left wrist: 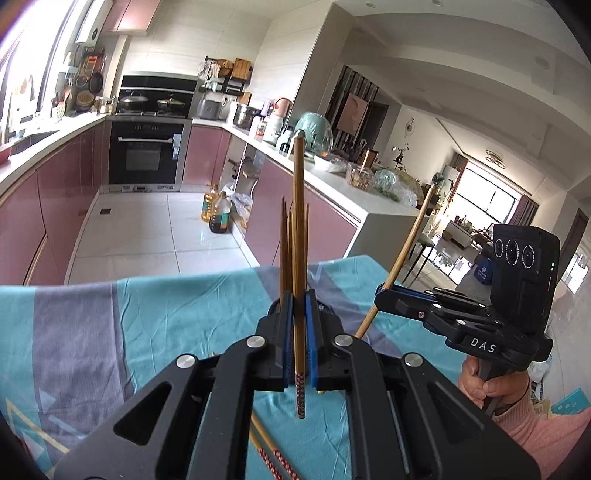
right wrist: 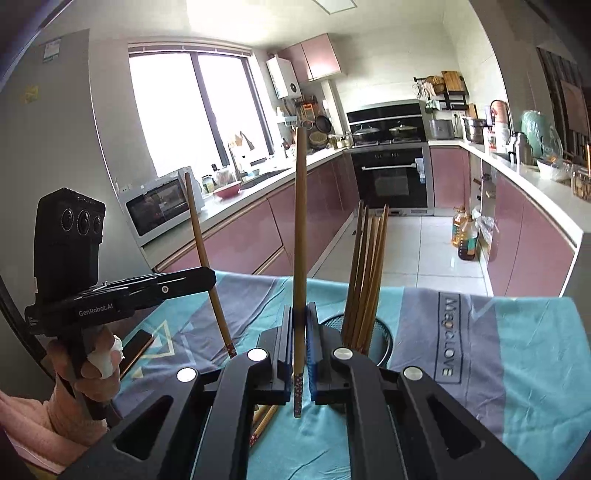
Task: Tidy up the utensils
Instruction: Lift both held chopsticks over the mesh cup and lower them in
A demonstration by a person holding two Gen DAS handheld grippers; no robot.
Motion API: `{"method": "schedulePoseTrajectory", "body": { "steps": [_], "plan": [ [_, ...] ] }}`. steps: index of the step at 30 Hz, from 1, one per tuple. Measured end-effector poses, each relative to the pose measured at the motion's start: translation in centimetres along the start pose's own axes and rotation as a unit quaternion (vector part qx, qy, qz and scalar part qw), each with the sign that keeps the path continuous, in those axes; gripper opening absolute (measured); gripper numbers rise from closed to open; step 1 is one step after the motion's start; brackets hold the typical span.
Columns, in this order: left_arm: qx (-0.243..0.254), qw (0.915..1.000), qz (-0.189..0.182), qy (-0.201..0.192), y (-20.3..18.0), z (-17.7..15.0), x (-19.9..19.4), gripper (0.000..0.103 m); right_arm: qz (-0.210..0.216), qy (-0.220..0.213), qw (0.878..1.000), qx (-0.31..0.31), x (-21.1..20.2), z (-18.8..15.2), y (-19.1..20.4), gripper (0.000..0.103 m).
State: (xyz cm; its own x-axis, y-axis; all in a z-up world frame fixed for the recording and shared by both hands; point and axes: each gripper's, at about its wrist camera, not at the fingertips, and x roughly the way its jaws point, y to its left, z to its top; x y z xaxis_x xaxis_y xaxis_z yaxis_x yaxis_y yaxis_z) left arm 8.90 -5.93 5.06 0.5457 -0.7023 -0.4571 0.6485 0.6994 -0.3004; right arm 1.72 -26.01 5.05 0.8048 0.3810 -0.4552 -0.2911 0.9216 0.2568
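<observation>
Teal cloth covers the tabletop [left wrist: 147, 325] where, through the left wrist view, the left gripper [left wrist: 299, 314] fingers clamp one upright chopstick [left wrist: 298, 229], while the right wrist view shows the right gripper [right wrist: 300, 325] fingers clamping another chopstick [right wrist: 300, 236], a mesh holder [right wrist: 384, 332] of chopsticks just beyond them.

Daylight flooded the kitchen. The window [right wrist: 192, 110] over the counter was blown out to plain white, and a far living-room window [left wrist: 491, 199] glared much the same. The ceiling light panel [right wrist: 334, 5] showed as another white patch. The floor tiles [left wrist: 155, 229] carried a soft sheen. Shadows were faint on the tablecloth [left wrist: 166, 314]. Both views bent hard at the rims, with dark corners and curved cabinet lines. Nearby parts were sharp; distant shelves were a little soft.
</observation>
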Motion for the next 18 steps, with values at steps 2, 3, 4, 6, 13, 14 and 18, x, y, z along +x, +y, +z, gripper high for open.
{"method": "schedulePoseTrajectory", "body": {
  "steps": [2, 3, 4, 6, 13, 14, 18],
  "plan": [
    [0.008, 0.9999, 0.003, -0.009, -0.4, 1.1, 0.2, 0.007, -0.006, -0.008, 1.0, -0.005, -0.2, 0.9, -0.2, 0.006],
    [0.009, 0.9999, 0.002, -0.013, -0.6, 1.6, 0.4, 0.007, -0.009, -0.011, 1.0, -0.008, -0.2, 1.3, -0.3, 0.006],
    [0.01, 0.9998, 0.001, -0.016, -0.8, 2.1, 0.4, 0.007, -0.012, -0.014, 1.0, -0.011, -0.2, 1.7, -0.3, 0.006],
    [0.015, 0.9996, 0.002, -0.024, -1.1, 3.0, 0.7, 0.007, -0.017, -0.019, 1.0, -0.015, -0.2, 2.3, -0.4, 0.006],
    [0.029, 0.9987, 0.011, -0.04, -2.2, 5.0, 1.8, 0.007, -0.032, -0.025, 0.999, -0.03, 0.9, 3.6, -0.4, 0.006],
    [0.03, 0.9988, 0.012, -0.038, -2.3, 5.0, 2.1, 0.007, -0.032, -0.024, 0.999, -0.03, 1.1, 3.6, -0.4, 0.006],
    [0.035, 0.999, 0.019, -0.022, -2.5, 4.6, 3.5, 0.007, -0.043, -0.012, 0.998, -0.035, 2.7, 3.5, -0.5, 0.006]
  ]
}}
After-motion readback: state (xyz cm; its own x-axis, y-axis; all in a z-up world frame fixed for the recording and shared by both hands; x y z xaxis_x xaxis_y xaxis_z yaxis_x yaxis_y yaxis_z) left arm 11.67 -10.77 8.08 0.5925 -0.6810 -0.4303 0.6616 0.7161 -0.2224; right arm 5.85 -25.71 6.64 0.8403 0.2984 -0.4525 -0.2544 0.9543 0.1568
